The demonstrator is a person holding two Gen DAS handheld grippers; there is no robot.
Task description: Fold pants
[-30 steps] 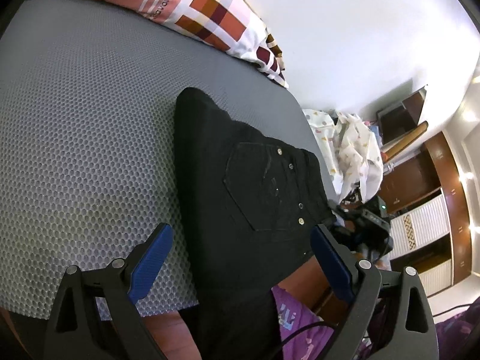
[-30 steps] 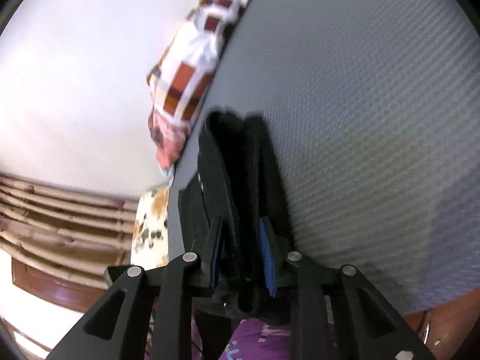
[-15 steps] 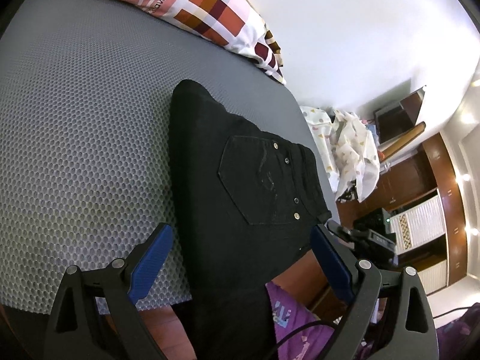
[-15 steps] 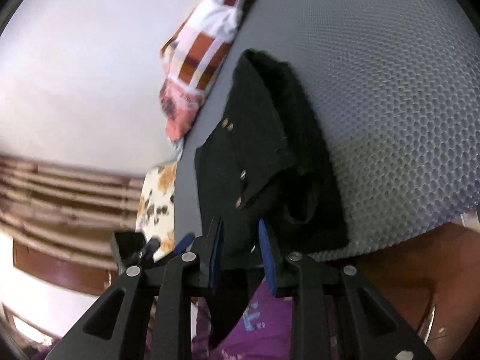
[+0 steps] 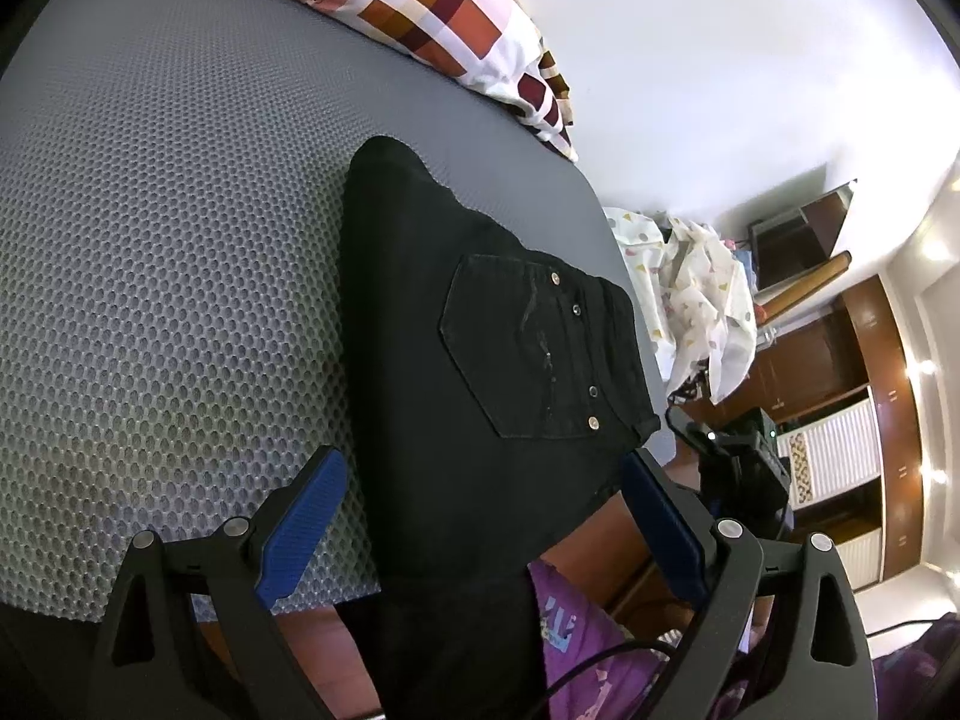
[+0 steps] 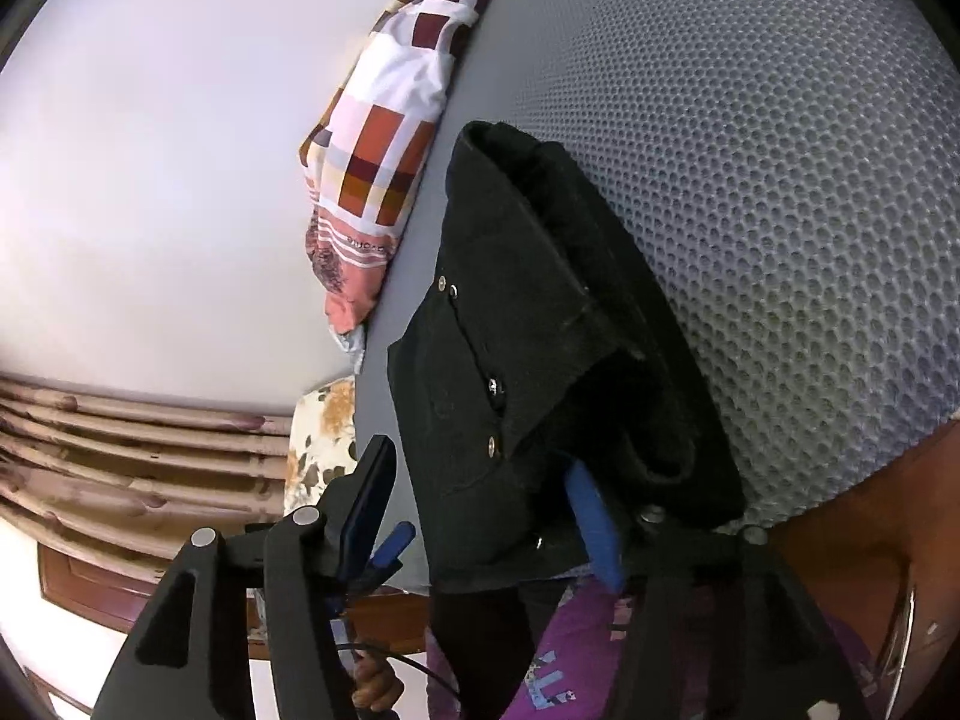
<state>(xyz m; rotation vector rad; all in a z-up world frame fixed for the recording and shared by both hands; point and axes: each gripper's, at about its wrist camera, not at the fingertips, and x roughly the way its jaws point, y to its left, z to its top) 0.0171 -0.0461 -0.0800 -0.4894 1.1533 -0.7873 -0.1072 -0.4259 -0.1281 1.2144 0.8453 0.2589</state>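
Observation:
Black pants (image 5: 480, 372) lie folded on a grey honeycomb mat (image 5: 168, 276), back pocket with metal rivets facing up, part of the cloth hanging over the near edge. My left gripper (image 5: 480, 516) is open and empty, its blue pads wide apart on either side of the pants' near end. In the right wrist view the pants (image 6: 540, 360) are a thick folded bundle. My right gripper (image 6: 486, 504) is open, its jaws spread around the near end of the bundle; the cloth drapes over the right finger (image 6: 591, 516).
A checked pillow (image 5: 432, 18) lies at the far edge of the mat against a white wall; it also shows in the right wrist view (image 6: 390, 162). A patterned white cloth (image 5: 702, 294) and wooden cabinets (image 5: 870, 396) stand to the right. The mat's near edge drops off below.
My right gripper was shut on the pants and has opened, letting go of them; the bundle has settled on the mat. The left gripper has stayed open and shifted slightly.

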